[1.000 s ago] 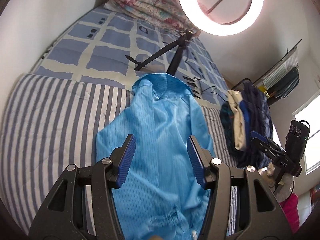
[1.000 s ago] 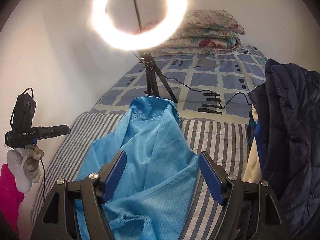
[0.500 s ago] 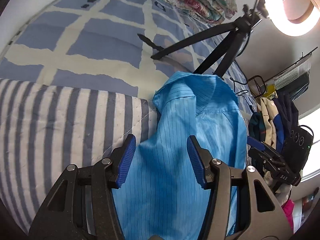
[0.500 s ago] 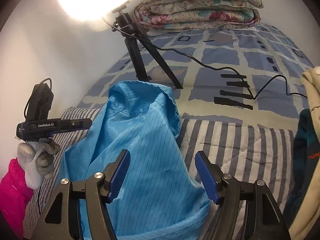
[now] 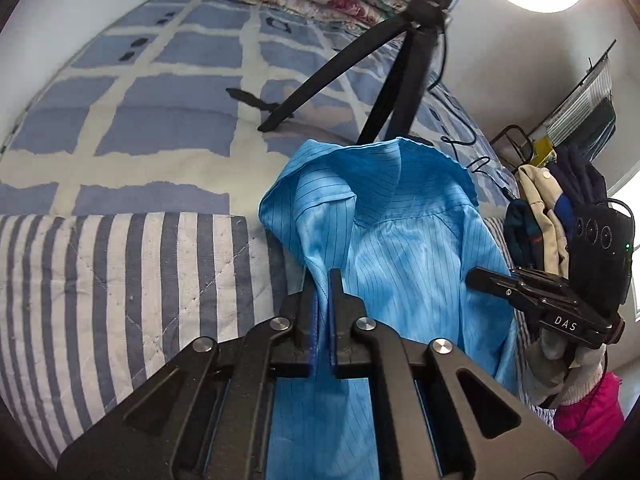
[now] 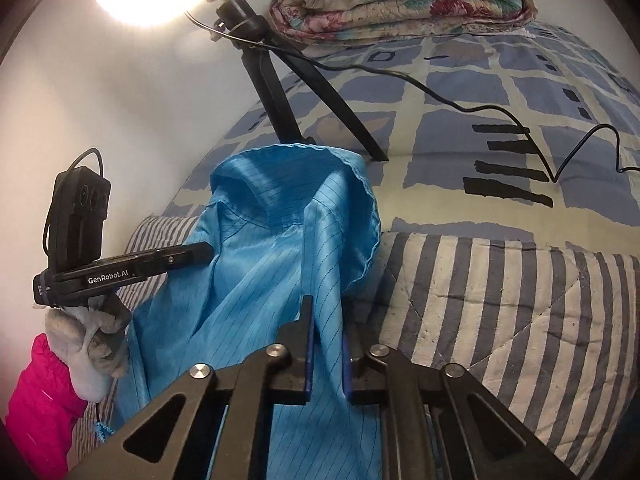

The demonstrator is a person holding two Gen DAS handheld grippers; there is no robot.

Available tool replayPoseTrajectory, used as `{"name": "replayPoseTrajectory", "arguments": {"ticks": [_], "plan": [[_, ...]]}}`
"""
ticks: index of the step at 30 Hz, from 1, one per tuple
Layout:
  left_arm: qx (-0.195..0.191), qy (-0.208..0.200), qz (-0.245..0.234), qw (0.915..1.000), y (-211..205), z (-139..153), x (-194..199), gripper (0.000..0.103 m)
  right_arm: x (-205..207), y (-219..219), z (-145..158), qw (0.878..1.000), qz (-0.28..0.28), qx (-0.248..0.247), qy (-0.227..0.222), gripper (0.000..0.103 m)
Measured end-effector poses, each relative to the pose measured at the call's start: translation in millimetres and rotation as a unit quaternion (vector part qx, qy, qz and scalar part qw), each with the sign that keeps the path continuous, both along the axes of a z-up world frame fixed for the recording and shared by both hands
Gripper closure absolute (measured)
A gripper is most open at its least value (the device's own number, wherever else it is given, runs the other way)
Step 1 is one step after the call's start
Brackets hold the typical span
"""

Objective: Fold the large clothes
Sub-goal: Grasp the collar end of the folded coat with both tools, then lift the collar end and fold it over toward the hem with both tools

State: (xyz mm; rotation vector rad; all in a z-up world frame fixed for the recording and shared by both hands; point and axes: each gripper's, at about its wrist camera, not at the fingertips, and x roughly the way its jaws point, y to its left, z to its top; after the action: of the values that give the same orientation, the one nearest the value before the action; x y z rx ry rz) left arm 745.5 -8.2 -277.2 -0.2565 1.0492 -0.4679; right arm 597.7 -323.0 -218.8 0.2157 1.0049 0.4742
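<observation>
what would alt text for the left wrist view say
The left tongs pinch a fold of a light blue pinstriped coat spread on a striped quilt. Behind it stands a black tripod on a blue checked bedsheet, with the right tongs at the coat's right edge.

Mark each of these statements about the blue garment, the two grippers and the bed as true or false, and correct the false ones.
1. The left gripper pinches the blue garment. True.
2. The right gripper is empty. False: its closing jaws have blue cloth between them.
3. The garment lies partly on a striped quilt. True.
4. The tripod stands on the floor. False: it stands on the bed.
5. The folded floral blanket covers the garment. False: it lies far behind it.
</observation>
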Motion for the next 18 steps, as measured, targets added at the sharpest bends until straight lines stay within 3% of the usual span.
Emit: {"name": "replayPoseTrajectory", "arguments": {"ticks": [8, 18], "plan": [[-0.017, -0.04, 0.008, 0.999, 6, 47, -41, 0.103, -39, 7, 46, 0.999, 0.01, -0.002, -0.04, 0.103], [-0.036, -0.081, 0.004, 0.996, 19, 109, -131, 0.103, -116, 16, 105, 0.996, 0.033, -0.003, -0.08, 0.103]]}}
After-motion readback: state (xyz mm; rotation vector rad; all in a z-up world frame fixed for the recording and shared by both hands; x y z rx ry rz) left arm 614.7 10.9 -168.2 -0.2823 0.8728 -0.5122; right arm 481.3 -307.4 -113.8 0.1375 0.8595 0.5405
